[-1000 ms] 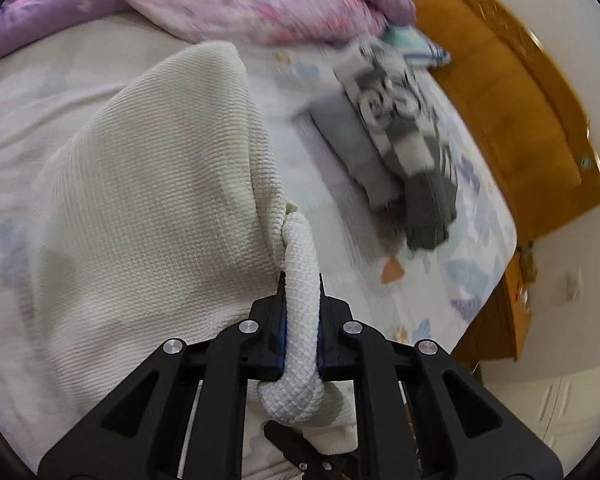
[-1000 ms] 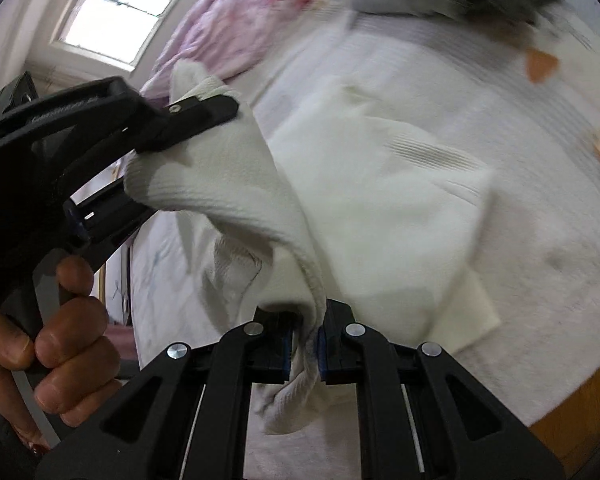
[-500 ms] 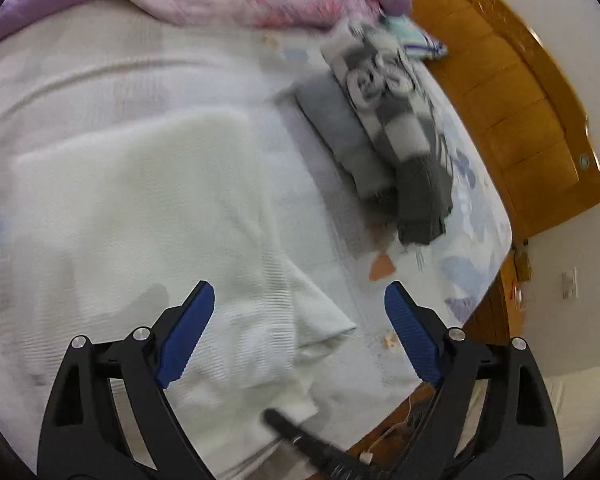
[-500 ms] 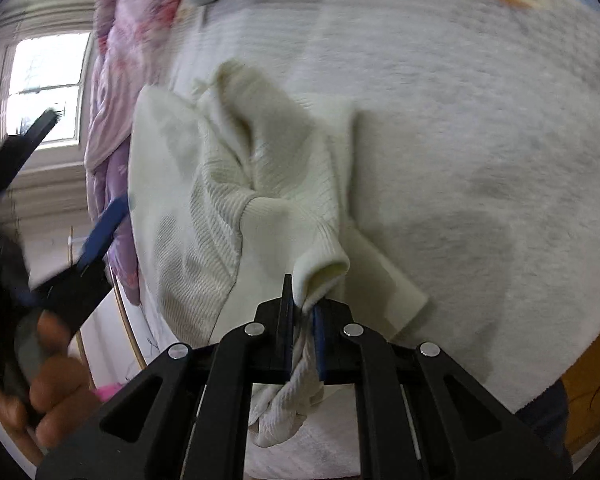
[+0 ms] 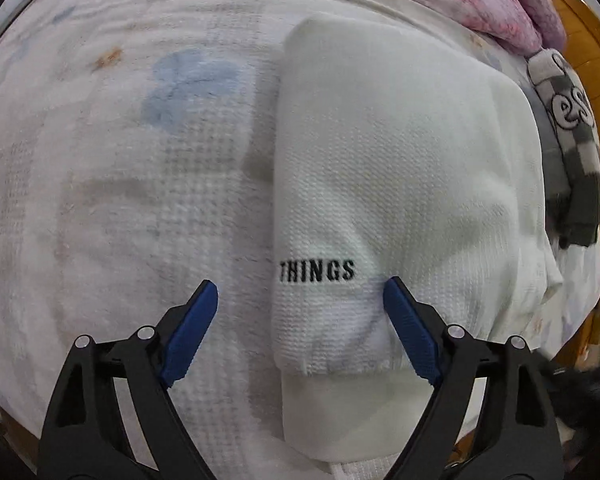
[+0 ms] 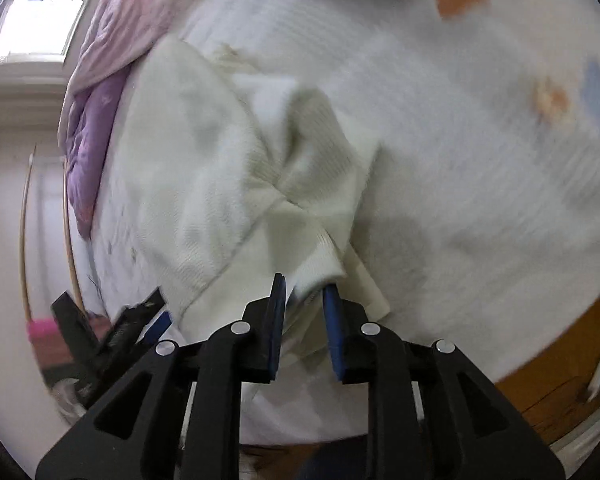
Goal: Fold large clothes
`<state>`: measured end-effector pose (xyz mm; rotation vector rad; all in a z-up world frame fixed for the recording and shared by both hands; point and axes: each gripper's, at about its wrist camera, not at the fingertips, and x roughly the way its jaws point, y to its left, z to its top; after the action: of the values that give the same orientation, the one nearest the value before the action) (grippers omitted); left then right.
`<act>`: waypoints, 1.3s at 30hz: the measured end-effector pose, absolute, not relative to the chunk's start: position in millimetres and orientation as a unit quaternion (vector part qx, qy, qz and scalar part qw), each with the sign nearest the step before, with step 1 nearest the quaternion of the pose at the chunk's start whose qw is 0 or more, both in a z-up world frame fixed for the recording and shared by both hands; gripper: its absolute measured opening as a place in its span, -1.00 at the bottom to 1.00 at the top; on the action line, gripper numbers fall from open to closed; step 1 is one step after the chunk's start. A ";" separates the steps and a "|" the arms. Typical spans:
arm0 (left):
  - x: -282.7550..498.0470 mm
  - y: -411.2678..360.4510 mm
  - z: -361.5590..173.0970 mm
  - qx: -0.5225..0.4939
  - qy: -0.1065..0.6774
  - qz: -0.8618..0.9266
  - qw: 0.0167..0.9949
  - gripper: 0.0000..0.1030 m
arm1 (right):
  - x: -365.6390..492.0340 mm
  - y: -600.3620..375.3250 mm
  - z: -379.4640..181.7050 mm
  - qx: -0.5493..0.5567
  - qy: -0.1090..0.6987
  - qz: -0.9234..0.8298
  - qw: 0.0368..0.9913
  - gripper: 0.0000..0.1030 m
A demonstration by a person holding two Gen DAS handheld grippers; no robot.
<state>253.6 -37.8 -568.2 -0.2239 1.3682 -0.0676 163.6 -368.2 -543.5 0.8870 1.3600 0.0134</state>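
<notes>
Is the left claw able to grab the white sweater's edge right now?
Probably yes. The left claw is wide open right over the white sweater, and nothing lies between them.

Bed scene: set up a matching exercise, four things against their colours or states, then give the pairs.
Things:
1. white garment
2. left gripper
3. quilt
4. folded clothes pile

States:
A. grey and checked
B. pink and purple, bunched at the bed's edge
C. folded, lettered THINGS
D. jaws wide open, nothing gripped

Pairs: 1-C, 2-D, 3-B, 4-A
</notes>
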 end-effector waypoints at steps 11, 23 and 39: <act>277.7 -18.6 -529.3 -0.152 0.608 -0.050 0.778 0.55 | 325.2 -300.0 -506.3 0.195 0.564 0.101 0.796 -0.76; 388.5 -88.6 -580.4 -0.030 0.658 -0.051 0.751 0.66 | 387.0 -299.9 -586.6 0.159 0.631 0.112 0.751 -1.00; 310.3 -46.6 -553.4 -0.114 0.655 -0.075 0.743 0.72 | 311.4 -274.3 -547.3 0.147 0.663 0.129 0.723 -0.88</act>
<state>310.3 -46.6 -553.4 -0.2508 1.4356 -0.1647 311.4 -274.3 -547.3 0.3246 1.4643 0.2849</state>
